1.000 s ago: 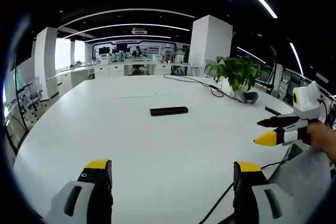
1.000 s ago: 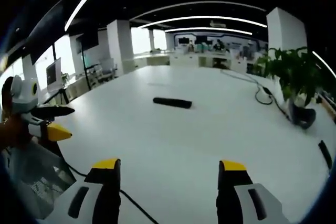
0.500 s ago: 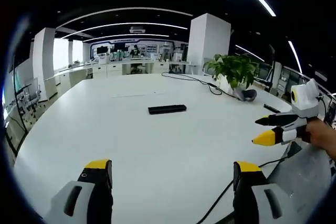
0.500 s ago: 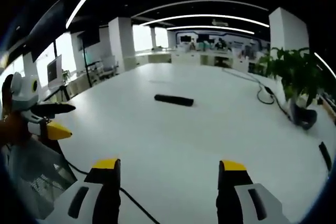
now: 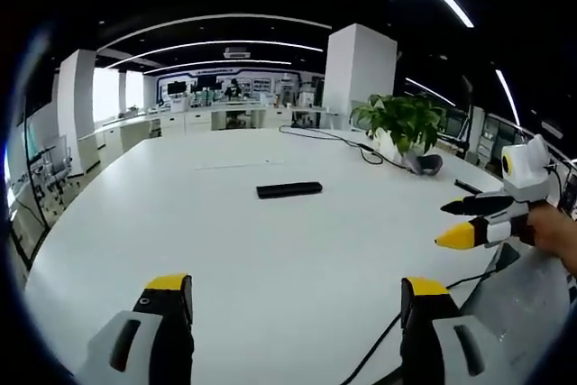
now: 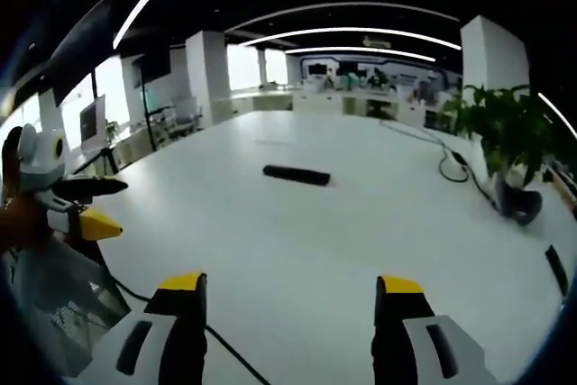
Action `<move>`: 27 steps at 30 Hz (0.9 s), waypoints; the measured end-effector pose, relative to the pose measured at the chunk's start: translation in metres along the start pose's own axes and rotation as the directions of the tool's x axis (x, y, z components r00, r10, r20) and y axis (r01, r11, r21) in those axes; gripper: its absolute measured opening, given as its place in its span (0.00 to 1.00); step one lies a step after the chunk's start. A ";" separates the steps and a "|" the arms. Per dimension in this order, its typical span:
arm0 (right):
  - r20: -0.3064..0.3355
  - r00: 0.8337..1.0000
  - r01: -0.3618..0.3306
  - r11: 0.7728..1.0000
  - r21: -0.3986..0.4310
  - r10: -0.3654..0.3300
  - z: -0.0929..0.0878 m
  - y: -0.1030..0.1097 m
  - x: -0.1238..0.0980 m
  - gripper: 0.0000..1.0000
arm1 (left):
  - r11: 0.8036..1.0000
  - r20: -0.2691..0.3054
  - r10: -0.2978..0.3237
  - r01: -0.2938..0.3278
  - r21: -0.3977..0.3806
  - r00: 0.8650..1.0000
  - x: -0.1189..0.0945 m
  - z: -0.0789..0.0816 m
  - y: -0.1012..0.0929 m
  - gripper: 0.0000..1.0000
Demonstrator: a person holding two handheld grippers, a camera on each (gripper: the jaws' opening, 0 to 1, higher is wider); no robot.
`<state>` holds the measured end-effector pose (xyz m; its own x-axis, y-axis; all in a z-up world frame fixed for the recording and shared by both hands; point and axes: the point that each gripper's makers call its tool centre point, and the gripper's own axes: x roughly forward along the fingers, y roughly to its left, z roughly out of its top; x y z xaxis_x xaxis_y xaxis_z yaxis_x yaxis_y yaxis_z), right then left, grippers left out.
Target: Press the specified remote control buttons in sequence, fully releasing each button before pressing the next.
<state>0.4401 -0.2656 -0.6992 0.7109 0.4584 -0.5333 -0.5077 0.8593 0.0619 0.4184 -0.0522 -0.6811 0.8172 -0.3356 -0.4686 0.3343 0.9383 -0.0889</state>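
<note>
I see one black remote lying flat on the big white table, far ahead of both my grippers. Its long side runs left to right across my view. My left gripper has its jaws wide apart and holds nothing. My right gripper is the same, jaws apart and empty. I think both are about as far away. One plant stands off to the right side.

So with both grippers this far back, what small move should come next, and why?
Probably bring the right gripper forward over the white table toward the black remote. The remote lies flat, well ahead of both grippers, untouched. The left gripper and the right one both have open, empty jaws.
</note>
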 end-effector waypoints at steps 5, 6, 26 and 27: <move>0.003 1.000 0.001 1.000 -0.003 -0.001 0.001 0.000 0.000 0.74 | 1.000 0.004 0.001 -0.001 0.005 1.000 -0.001 0.001 0.000 1.00; 0.005 1.000 0.000 1.000 -0.005 0.000 0.001 0.000 -0.001 0.74 | 1.000 0.004 0.001 -0.001 0.006 1.000 -0.001 0.001 0.000 1.00; 0.012 1.000 -0.006 1.000 -0.013 0.006 0.003 0.002 0.000 0.74 | 1.000 0.007 -0.006 0.005 0.029 1.000 -0.001 0.002 -0.001 1.00; 0.011 1.000 -0.007 1.000 -0.013 0.007 0.003 0.002 0.000 0.73 | 1.000 0.006 -0.007 0.006 0.030 1.000 -0.001 0.002 -0.002 1.00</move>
<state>0.4407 -0.2629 -0.6964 0.7129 0.4669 -0.5232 -0.5189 0.8531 0.0542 0.4180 -0.0535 -0.6789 0.8177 -0.3422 -0.4629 0.3534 0.9332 -0.0657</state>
